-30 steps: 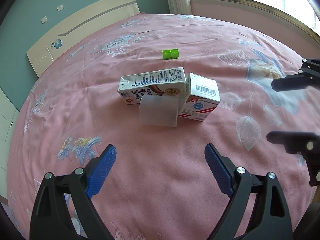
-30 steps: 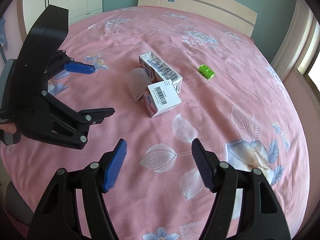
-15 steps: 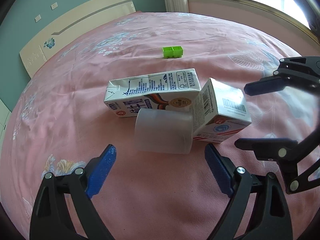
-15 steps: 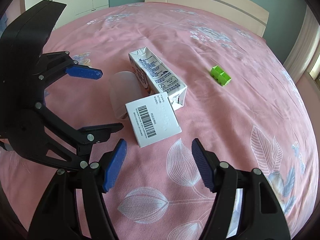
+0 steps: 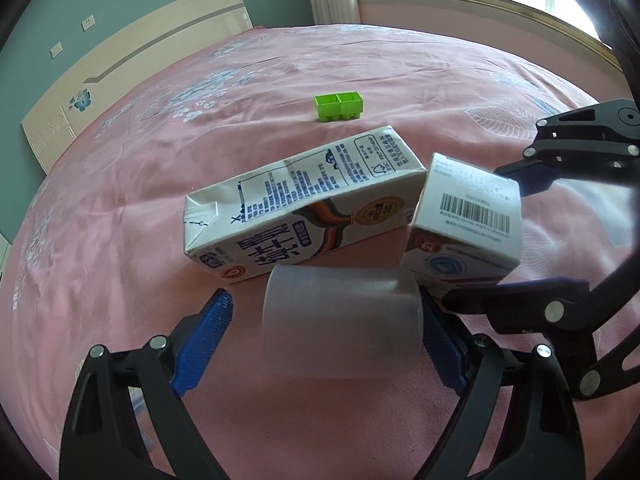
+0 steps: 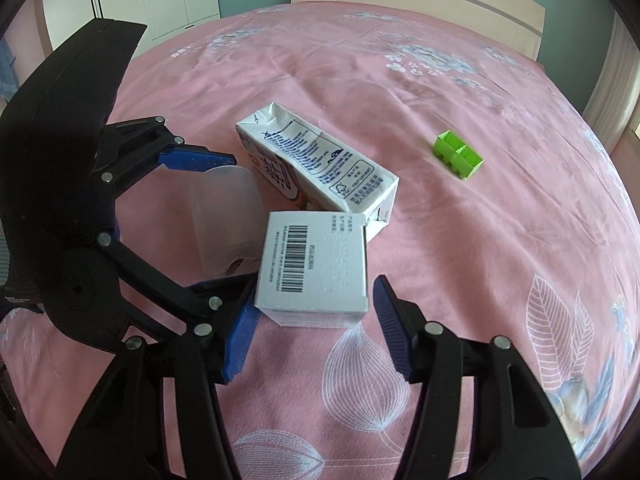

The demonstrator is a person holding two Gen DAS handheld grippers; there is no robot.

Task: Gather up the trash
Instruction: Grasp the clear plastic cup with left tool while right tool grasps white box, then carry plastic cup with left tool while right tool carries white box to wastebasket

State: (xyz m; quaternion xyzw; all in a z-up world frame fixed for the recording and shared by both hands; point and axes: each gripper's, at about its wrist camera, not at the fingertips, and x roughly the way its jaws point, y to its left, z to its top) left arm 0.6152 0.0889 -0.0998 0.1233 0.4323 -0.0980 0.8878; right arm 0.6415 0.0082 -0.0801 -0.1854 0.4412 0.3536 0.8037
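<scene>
- Over the last second both claws have closed in on the trash heap on the pink bedspread (image 5: pixel 120 216); a second ago the heap lay well ahead of them, now each claw brackets one item.
- The left gripper (image 5: pixel 324 336) is spread wide, and the frosted plastic cup (image 5: pixel 340 320), lying on its side, now sits between its blue pads, near the right pad, with a gap at the left one.
- The right gripper (image 6: pixel 312 320) is also wide, with the small barcoded box (image 6: pixel 316 268) now just ahead between its fingertips, not yet pinched.
- The milk carton (image 5: pixel 296 216) lies just beyond both, touching the box; the green brick (image 5: pixel 339 106) sits well apart, farther ahead.
- In my judgement, the approach is done: both claws seem lined up to squeeze.
</scene>
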